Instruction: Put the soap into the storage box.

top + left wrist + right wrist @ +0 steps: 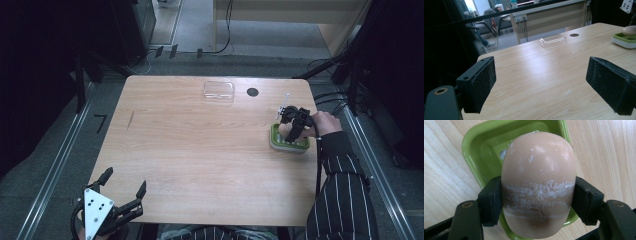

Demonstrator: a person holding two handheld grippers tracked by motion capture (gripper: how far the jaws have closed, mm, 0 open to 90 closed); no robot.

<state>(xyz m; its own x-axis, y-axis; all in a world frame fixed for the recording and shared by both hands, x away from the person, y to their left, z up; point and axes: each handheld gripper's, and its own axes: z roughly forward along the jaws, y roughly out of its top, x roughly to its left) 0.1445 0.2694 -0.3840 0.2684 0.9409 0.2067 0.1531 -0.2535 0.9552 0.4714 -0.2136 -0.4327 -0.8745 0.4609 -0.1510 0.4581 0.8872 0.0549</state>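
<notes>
A tan oval bar of soap (537,182) is clamped between the two black jaws of my right gripper (537,200), directly over a green soap dish (474,147). From the high view the right gripper (294,125) hangs over the green and white dish (289,142) near the table's right edge, held by a hand in a striped sleeve. My left gripper (125,185) stands open at the near left corner with nothing between its pads (484,80). The dish (625,41) and soap (629,30) lie far to its right.
A clear plastic lid (218,92) lies at the back middle of the wooden table (200,150), next to a dark round hole (252,92). Cables run along the floor at the right. Metal rails flank the table on both sides.
</notes>
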